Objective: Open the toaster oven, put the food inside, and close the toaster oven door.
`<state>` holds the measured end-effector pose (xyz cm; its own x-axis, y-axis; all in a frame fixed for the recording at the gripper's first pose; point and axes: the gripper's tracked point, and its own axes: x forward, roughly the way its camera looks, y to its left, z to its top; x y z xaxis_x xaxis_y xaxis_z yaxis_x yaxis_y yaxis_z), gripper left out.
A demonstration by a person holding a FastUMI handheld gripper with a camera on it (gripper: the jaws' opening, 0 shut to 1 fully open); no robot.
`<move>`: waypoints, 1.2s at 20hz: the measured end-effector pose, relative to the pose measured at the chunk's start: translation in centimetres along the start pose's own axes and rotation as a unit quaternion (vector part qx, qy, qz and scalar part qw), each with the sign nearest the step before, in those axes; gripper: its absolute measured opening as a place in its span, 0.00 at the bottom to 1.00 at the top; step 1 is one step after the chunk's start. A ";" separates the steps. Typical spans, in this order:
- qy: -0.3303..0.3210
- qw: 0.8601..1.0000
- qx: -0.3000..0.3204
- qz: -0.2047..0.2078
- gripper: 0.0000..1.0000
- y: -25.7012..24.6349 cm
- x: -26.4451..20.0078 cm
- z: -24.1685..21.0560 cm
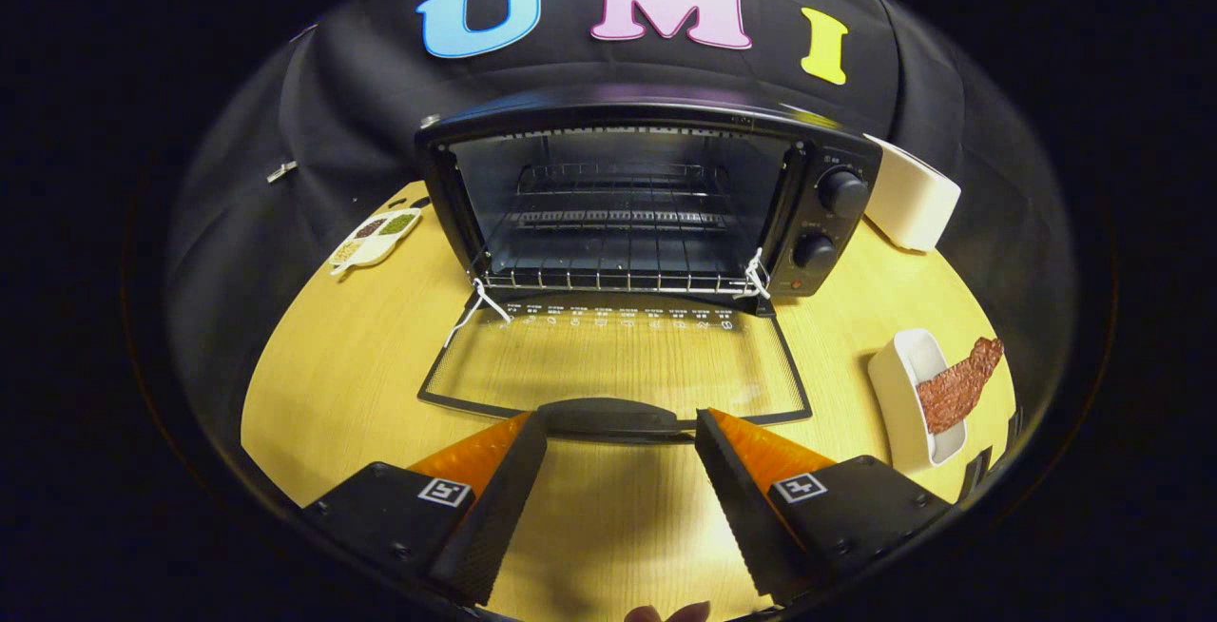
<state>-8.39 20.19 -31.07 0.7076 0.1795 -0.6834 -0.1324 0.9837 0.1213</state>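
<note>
One meat strip (960, 384) in white dish (894, 394); gripper (620, 441) jaws open

black toaster oven (656, 199) stands open on the wooden table, wire rack bare; its glass door (618, 360) lies folded flat, handle just ahead of the fingertips. reddish-brown meat strip (958, 384) rests tilted across a white rectangular dish (898, 394), right of the door.
</note>
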 end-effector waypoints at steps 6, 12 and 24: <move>-0.054 0.997 -0.018 0.046 0.99 -1.8 -3.3 4.0; -0.146 0.985 -0.040 0.079 0.98 -6.6 -8.7 8.4; -0.052 0.996 -0.042 0.056 0.99 -25.0 -9.2 7.2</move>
<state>-6.61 -5.98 -22.57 0.7520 0.2925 -0.5907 -0.2696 0.9542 0.1293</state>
